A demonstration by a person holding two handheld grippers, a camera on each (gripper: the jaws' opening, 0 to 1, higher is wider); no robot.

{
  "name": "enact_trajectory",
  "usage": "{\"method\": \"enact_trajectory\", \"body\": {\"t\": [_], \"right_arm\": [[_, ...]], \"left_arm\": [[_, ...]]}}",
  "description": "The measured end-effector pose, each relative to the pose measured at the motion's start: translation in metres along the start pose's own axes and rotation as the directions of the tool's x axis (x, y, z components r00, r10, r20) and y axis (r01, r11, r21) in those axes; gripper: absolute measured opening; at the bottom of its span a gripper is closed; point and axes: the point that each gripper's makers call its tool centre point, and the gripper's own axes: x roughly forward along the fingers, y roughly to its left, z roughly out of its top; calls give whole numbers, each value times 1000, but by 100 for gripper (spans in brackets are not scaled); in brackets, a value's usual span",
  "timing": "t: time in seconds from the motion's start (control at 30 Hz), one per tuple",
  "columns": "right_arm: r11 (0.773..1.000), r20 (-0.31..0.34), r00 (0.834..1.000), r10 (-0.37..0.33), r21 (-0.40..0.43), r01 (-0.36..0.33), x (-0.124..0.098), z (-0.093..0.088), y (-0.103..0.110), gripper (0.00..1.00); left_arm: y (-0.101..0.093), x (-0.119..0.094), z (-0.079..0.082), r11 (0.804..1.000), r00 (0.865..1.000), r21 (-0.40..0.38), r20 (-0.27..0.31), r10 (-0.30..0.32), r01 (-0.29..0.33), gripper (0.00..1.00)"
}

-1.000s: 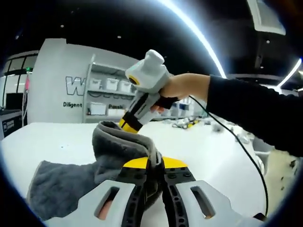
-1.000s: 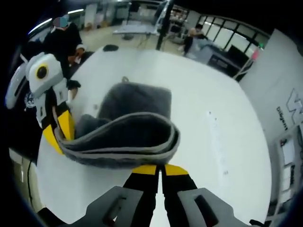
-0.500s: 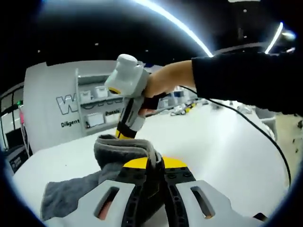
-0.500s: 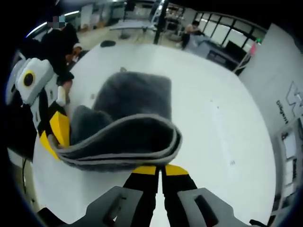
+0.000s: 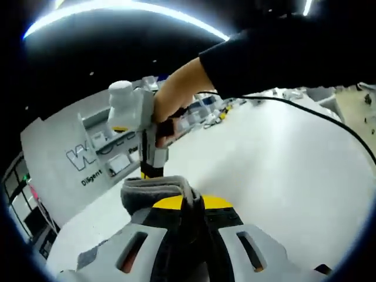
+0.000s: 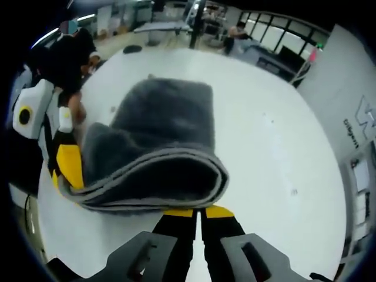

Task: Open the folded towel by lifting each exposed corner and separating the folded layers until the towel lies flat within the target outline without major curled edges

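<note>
**Grey towel held up off the white table by both grippers**

The white table (image 6: 282, 153) spreads wide under everything. Above it hangs the grey towel (image 6: 158, 147), its far part draped down onto the table, its near hemmed edge raised in a long fold. The right gripper (image 6: 197, 212) is clenched on that edge at the fold's nearer end. The left gripper (image 5: 194, 202) is clamped on a bunched corner of the towel, at the fold's other end. A hand (image 5: 173, 103) grips the right gripper's handle above the towel.
</note>
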Motion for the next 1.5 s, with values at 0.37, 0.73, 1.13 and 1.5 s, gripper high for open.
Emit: {"method": "enact_trajectory", "body": {"t": [0.37, 0.73, 1.13, 1.5], "right_arm": [[998, 5, 998, -59, 9, 59, -11, -23, -9, 9], [997, -22, 997, -80, 17, 80, -39, -29, -13, 11], [986, 16, 986, -165, 38, 164, -65, -19, -29, 6], [990, 42, 989, -141, 23, 140, -50, -2, -24, 9]], "left_arm": [[-16, 5, -11, 998, 999, 60, -25, -23, 25, 8], [-24, 11, -13, 992, 998, 114, -41, -45, 49, 8], [-33, 15, -21, 990, 996, 123, -61, -60, 67, 9], [-38, 18, -23, 994, 994, 69, -74, -82, 87, 9]]}}
